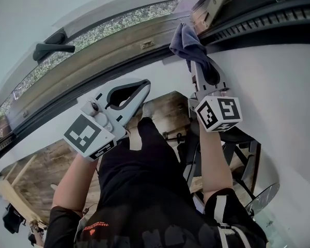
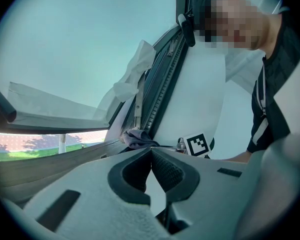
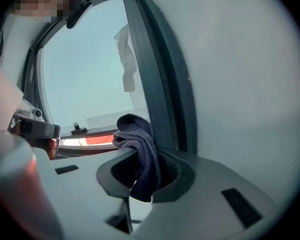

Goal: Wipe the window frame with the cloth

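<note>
Cloth [image 1: 185,41] is clamped in the right tongs [image 1: 197,68], its bunched end against the corner of the window frame [image 1: 144,37], where the lower rail meets the dark side channel [image 1: 258,20]. The left tongs [image 1: 137,91] hang nearby, clenched on nothing. To wipe well, I would press the bunch flat into the channel, drag it steadily along the length, and grip firmly so the fabric cannot pull loose.

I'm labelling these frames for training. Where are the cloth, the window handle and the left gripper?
cloth [image 1: 187,41]: head view, its bunched upper fold.
window handle [image 1: 53,48]: head view, middle of the dark lever.
left gripper [image 1: 146,84]: head view, the closed jaw tips.
</note>
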